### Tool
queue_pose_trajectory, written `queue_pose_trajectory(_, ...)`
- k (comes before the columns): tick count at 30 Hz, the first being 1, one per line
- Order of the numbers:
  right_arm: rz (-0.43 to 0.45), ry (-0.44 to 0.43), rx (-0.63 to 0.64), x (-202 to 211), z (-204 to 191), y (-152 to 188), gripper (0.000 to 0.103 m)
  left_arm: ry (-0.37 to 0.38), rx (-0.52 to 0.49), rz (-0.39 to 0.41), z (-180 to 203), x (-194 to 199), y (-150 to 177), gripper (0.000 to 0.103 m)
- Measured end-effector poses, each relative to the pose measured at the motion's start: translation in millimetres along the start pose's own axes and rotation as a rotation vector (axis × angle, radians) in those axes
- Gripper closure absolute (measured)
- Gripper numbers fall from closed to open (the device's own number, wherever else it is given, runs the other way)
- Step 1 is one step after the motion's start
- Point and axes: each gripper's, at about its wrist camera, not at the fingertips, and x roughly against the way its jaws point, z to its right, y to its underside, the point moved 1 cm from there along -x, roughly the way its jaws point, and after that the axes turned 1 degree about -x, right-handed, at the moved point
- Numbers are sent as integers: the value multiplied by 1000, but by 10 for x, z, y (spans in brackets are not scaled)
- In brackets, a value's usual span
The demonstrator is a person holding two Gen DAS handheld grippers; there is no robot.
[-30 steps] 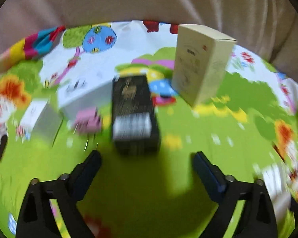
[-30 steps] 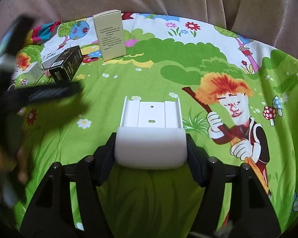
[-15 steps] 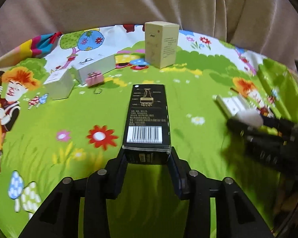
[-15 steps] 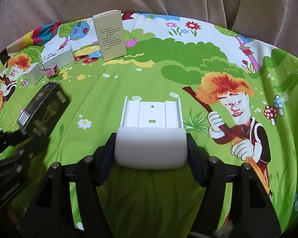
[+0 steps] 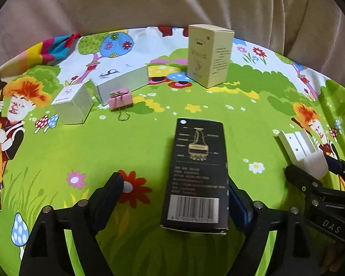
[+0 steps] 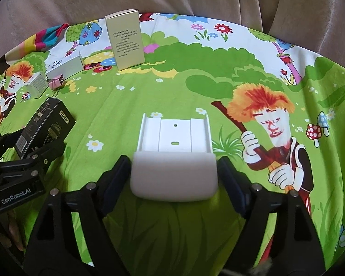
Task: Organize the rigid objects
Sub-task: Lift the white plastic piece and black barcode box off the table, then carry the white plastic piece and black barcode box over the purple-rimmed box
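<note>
lying flat on the cartoon-printed cloth [image 5: 149, 138], the black box [image 5: 196, 174] shows its barcode end nearest the left wrist camera, between the fingers of the left tongs [image 5: 172, 197]. those tongs are spread: the right-side pad sits against the box's edge, while the left-side pad stands apart from it over a red flower print. in the right wrist view the same black box [image 6: 43, 126] lies at the left edge with the left tongs [image 6: 30, 147] around its near end.

the right tongs [image 6: 173, 172] pinch a white plastic bracket [image 6: 174, 154] by its rounded near end, both pads pressing its sides; its flat grooved plate with two small holes reaches forward over the cloth. in the left wrist view this bracket [image 5: 303, 147] appears at far right, held by the right tongs [image 5: 315, 172].

towards the far side of the cloth a tall cream box [image 5: 209, 55] stands upright. to its left a long white box [image 5: 119, 80] lies flat, a pink binder clip [image 5: 120, 100] just in front of it, and a small white cube-like box [image 5: 72, 103] beside them. a beige curtain-like fabric [image 5: 172, 0] hangs behind.
</note>
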Motion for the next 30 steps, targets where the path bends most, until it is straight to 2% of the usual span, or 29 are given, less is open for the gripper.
queue_pose_trajectory(12, 1, -1, -1, -2, 7, -1, 21, -8, 3, -5, -2, -32, 0, 17)
queue_pose_trajectory(13, 6, 0, -3, 7, 8, -1, 37, -1, 5, -12, 2, -27, 1, 22)
queue_pose_trajectory(14, 18, 2, -6, 32, 15, 2, 36, 8, -5, -1, 11, 7, 10, 49)
queue_pose_trajectory(15, 19, -1, -7, 33, 20, 10, 36, 12, -22, 13, 31, 66, 43, 64)
queue_pose_trajectory(17, 24, -19, -26, 67, 49, 33, 36, 23, -28, -1, 47, 154, 138, 64)
queue_pose_trajectory(20, 41, -25, -66, 214, 94, 173, 36, 70, 24, -21, -2, 353, 338, 64)
queue_pose_trajectory(23, 93, -22, -87, 495, 56, 401, 36, 80, 64, -6, -59, 579, 474, 64)
queue_pose_trajectory(26, 175, -43, -95, 841, 3, 580, 36, 69, 41, 57, -42, 916, 506, 64)
queue_pose_trajectory(30, 384, -41, -125, 1526, 21, 608, 36, 47, 1, 213, 42, 1539, 430, 64)
